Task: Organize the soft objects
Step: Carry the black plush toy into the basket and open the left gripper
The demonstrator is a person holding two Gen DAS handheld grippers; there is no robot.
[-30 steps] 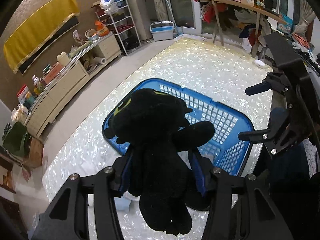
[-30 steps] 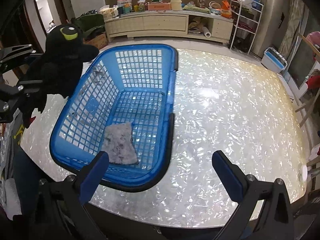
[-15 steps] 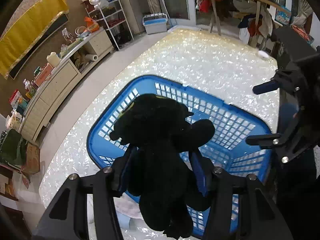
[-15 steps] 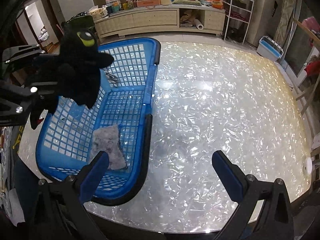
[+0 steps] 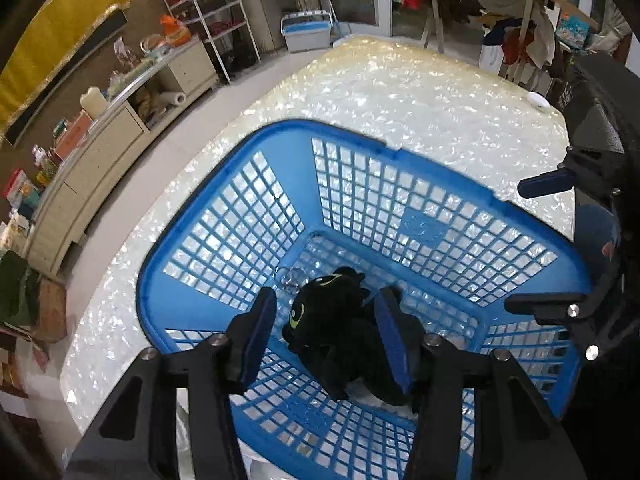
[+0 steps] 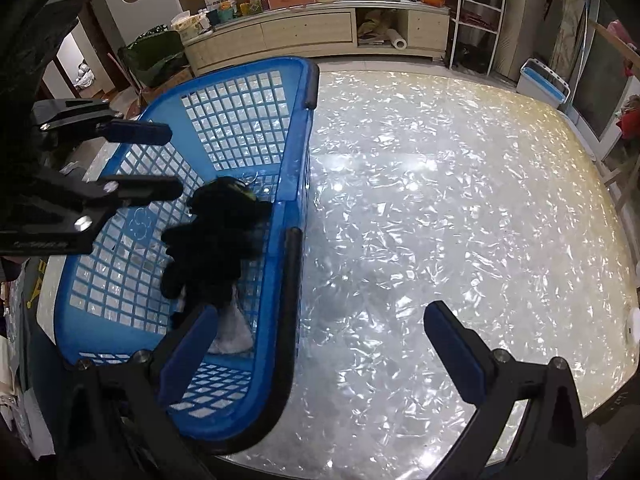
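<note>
A black plush toy with green eyes lies on the floor of the blue plastic basket, partly on top of a grey cloth. My left gripper hangs above it, open, with the toy seen between its fingers and lying free of them. In the right wrist view the toy lies inside the basket with the grey cloth under it. My right gripper is open and empty, over the basket's right rim and the table. The left gripper shows there at the left, open.
The basket sits on a pearly white table. A small white round object lies near the table's far edge. A long cabinet and a wire shelf stand beyond the table.
My left gripper has opened and the plush toy has dropped from it into the basket, onto the grey cloth. Both grippers have shifted relative to the basket.
</note>
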